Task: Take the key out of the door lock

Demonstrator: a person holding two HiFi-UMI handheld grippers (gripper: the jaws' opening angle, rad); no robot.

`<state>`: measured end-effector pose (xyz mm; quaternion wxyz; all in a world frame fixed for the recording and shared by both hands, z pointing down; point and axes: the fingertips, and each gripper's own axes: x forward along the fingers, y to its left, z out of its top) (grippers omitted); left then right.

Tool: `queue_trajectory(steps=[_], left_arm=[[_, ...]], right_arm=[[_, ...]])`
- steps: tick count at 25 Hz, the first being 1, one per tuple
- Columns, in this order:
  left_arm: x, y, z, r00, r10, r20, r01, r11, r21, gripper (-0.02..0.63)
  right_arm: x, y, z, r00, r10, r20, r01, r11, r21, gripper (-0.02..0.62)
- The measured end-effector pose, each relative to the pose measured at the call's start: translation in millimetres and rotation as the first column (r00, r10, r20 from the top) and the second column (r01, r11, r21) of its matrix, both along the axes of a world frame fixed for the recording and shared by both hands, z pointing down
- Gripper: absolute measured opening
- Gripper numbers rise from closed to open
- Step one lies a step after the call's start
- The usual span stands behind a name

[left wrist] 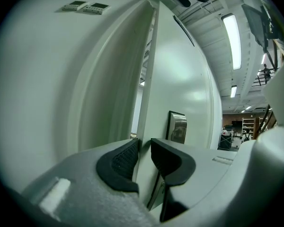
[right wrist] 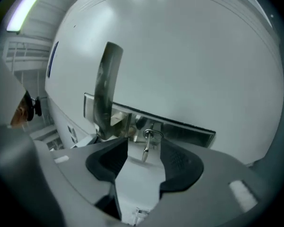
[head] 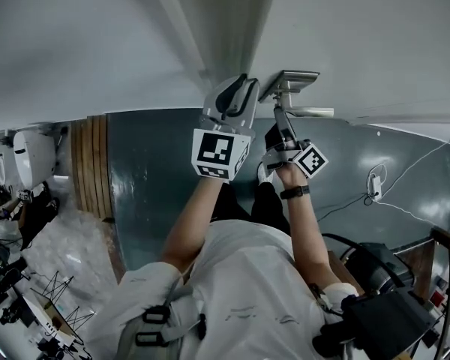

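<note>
**Right gripper** [right wrist: 145, 142]. Black ribbed fingers [right wrist: 108, 163] released: they stand apart and grasp nothing.

- Between the tips, touching neither: small silver key with a ring-shaped head [right wrist: 146, 148]. It sits in the lock, with its loose end hanging toward six o'clock.
- Behind the key: long brushed-metal lock plate [right wrist: 184, 129], running from nine to three o'clock.
- At ten o'clock of the key: flat grey metal lever handle [right wrist: 106, 86], rising from the plate.

**Left gripper** [left wrist: 144, 145]. Black fingers [left wrist: 118, 162] clenched on the free edge of the plain white door [left wrist: 184, 79], one pad on each face as far as the view shows.

**Handling note (judgement).**
- Step in hand: closing on the key; extraction is not yet begun.
- Advance the right gripper until the pads flank the ring head, not the dangling end, which would likely swing or slip.
- Close squarely, then draw straight back along the keyway without levering sideways.
- Whether the key sits at its release angle cannot be told, so a slight turn may be needed first.
- The left grasp should steady the door against swinging.
- Avoid the lever handle at ten o'clock.
</note>
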<state>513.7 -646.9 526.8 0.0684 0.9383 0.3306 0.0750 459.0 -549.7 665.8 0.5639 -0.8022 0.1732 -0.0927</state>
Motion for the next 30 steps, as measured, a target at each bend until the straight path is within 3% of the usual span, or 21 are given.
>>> queue_trajectory(steps=[4,9,19,26,30], left_arm=[[0,-1,-3,1.0,-0.012,-0.005,0.012,1.0,0.006,0.091],[0,0,2,1.0,-0.027,0.012,0.027,1.0,0.01,0.091],[4,0,3,0.998,-0.065,-0.002,0.065,0.997,0.037,0.091],[7,1,2,0.997,-0.082,0.015,0.081,0.995,0.049,0.095],[3,-2,-1,0.996,-0.087,0.023,0.085,0.995,0.057,0.095]], right_arm=[[8,5,10,0.997,0.057,0.05,-0.063,0.99,0.127,0.163],[15,9,20,0.986,0.127,0.105,-0.152,0.948,0.281,0.089],[18,9,18,0.962,0.246,0.123,-0.274,0.892,0.361,0.029],[18,9,18,0.959,0.242,0.148,-0.281,0.888,0.364,0.026],[-9,4,15,0.961,0.242,0.137,-0.276,0.887,0.37,0.026]])
